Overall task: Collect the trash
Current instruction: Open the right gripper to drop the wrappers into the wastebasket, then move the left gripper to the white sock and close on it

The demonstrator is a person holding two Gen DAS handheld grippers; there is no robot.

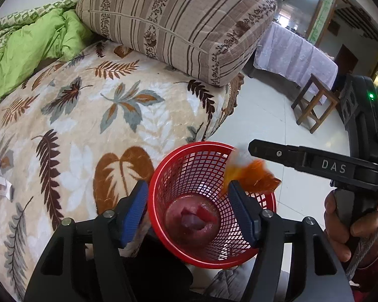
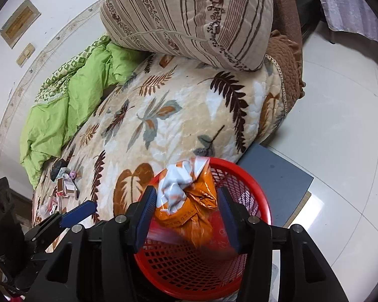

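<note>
A red mesh basket stands at the bed's edge; its rim also shows in the right wrist view. My left gripper is open, with one finger inside the basket and one outside its left wall. My right gripper is open above the basket. An orange and white wrapper is between its fingers, blurred, over the basket mouth; it also shows in the left wrist view. A pinkish crumpled bag lies in the basket's bottom. More trash, small boxes and wrappers, lies on the bed at the left.
The bed has a leaf-print blanket, a striped pillow and a green quilt. A grey board lies on the tiled floor beside the bed. A wooden stool and a covered table stand further off.
</note>
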